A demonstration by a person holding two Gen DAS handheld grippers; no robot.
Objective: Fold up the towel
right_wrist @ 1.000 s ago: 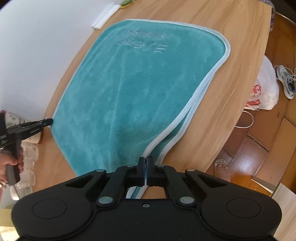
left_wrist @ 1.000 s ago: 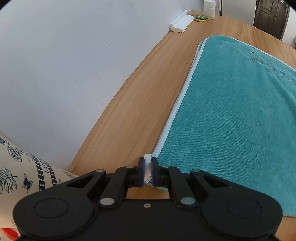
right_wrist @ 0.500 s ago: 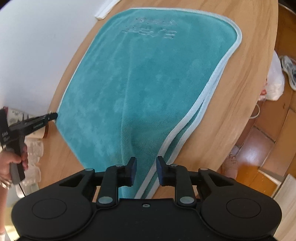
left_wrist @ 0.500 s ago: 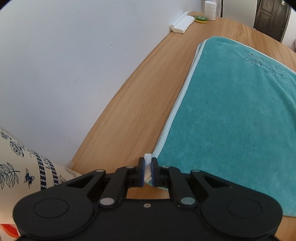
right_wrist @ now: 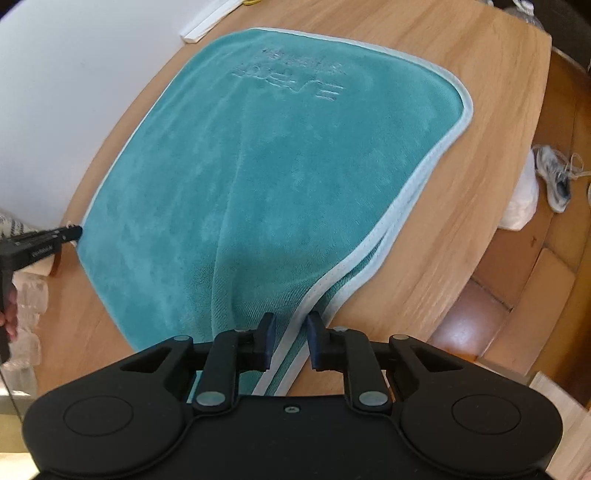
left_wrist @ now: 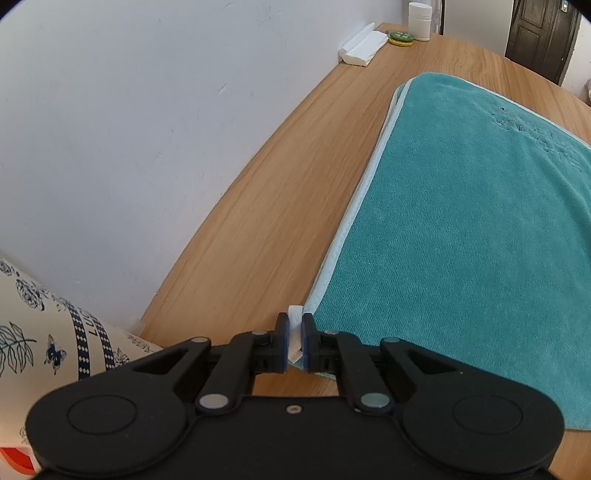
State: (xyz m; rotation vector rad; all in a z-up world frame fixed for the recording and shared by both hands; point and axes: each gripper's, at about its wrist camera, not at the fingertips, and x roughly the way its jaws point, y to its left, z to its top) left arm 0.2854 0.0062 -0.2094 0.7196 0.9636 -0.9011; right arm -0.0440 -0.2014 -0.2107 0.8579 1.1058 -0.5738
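Wooden table [left_wrist: 258, 229] against white wall. Teal towel [right_wrist: 295, 177] spread flat on it, ahead of right gripper [right_wrist: 289, 341], doubled along edge there. Far ahead of left gripper [left_wrist: 294, 341]: white folded cloth [left_wrist: 364, 51], green tin [left_wrist: 400, 38], white jar [left_wrist: 419, 21], all well apart from towel.

Left wrist view is looking low along the towel [left_wrist: 461, 229] edge toward the wall [left_wrist: 129, 129]; right wrist view is looking down higher, sharing the towel.
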